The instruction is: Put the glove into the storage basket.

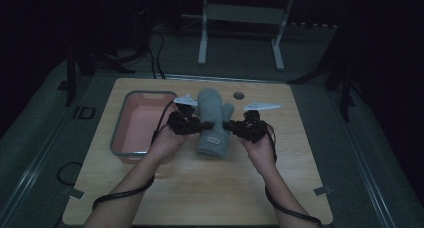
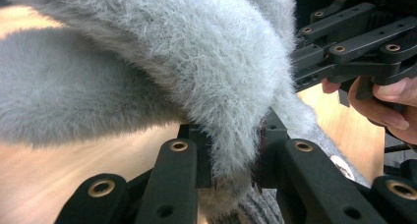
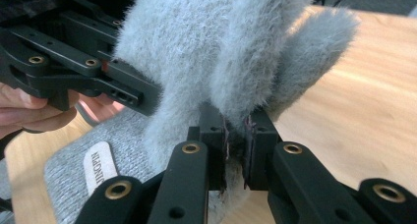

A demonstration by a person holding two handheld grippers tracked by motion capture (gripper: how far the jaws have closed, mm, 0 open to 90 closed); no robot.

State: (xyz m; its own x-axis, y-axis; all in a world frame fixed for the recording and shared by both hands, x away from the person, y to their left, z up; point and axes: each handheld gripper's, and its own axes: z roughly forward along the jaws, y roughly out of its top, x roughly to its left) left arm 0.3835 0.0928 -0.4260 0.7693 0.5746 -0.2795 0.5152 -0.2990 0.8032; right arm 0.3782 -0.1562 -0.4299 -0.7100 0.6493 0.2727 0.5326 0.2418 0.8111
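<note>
overhead, the high view showed a grey fuzzy mitten (image 1: 212, 120) at the centre of a wooden table (image 1: 200, 188), its rounded tip toward twelve o'clock and its knit cuff toward six o'clock. the left gripper (image 1: 196, 125) pinched the mitten's edge at nine o'clock, the right gripper (image 1: 230, 126) its edge at three o'clock, just below the thumb. each was carried by a hand, with the forearms entering from six o'clock. a grey bin with a pink inside (image 1: 120, 125) stood on the table just beside the left gripper, at its nine o'clock.

next, the left gripper view showed the left gripper (image 2: 235, 157) clenched on a fold of the mitten (image 2: 187, 62), the fleece squeezed between its two black jaws. the right gripper (image 2: 300, 62) bit the fabric at two o'clock, a person's fingers (image 2: 388, 98) wrapped round its body. the pale table (image 2: 49, 175) lay beneath, at seven o'clock.

finally, the right gripper view showed the right gripper (image 3: 235, 145) clamped on a fold of the mitten (image 3: 206, 47), its jaws nearly meeting through the fleece. the knit cuff with a white label (image 3: 98, 170) lay at eight o'clock. the left gripper (image 3: 142, 94) gripped the fabric at ten o'clock, and the table (image 3: 369, 111) spread out at three o'clock.
</note>
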